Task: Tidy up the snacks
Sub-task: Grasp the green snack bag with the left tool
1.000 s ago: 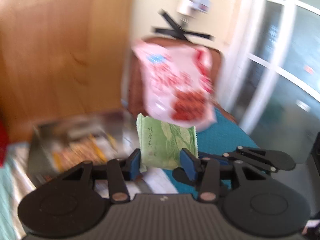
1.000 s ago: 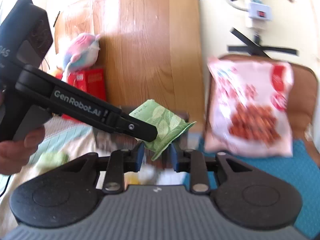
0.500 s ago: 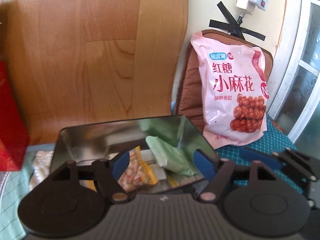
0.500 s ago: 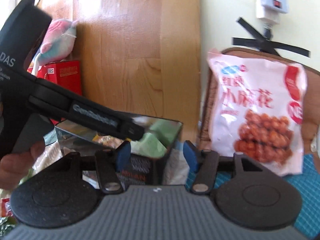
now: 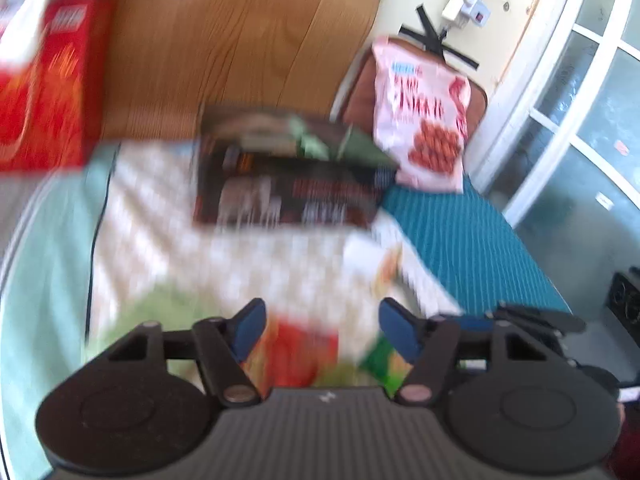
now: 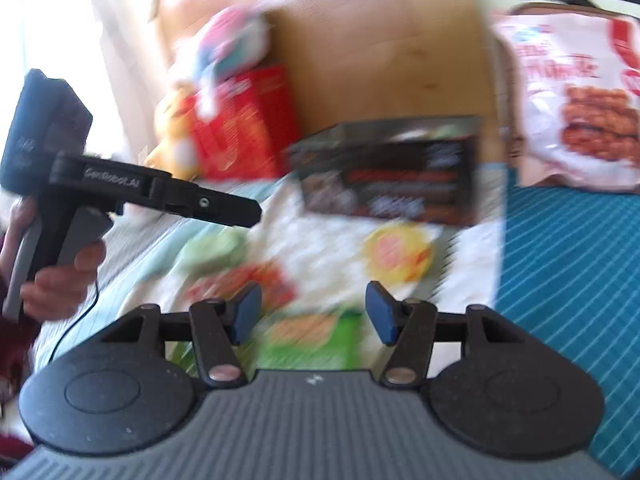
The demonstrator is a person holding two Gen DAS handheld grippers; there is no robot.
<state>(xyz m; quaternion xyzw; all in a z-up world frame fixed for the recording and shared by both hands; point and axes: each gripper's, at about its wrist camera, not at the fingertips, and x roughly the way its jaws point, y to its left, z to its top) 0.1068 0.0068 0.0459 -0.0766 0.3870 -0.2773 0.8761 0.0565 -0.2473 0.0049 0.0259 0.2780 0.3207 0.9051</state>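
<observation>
Both views are blurred. Only the right wrist view shows the left gripper (image 6: 240,210) from the side, at left of frame. The left gripper (image 5: 322,330) and right gripper (image 6: 314,312) gape empty over loose snack packets (image 6: 308,334). Half a second ago both hovered at the dark rectangular tin (image 5: 288,180), which now sits farther off at mid-frame, with the green packet (image 5: 316,146) inside.

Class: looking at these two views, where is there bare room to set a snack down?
Free: the teal mat below the pink bag, right of the tin. Crowded: the white cloth before the tin, strewn with packets.
</observation>
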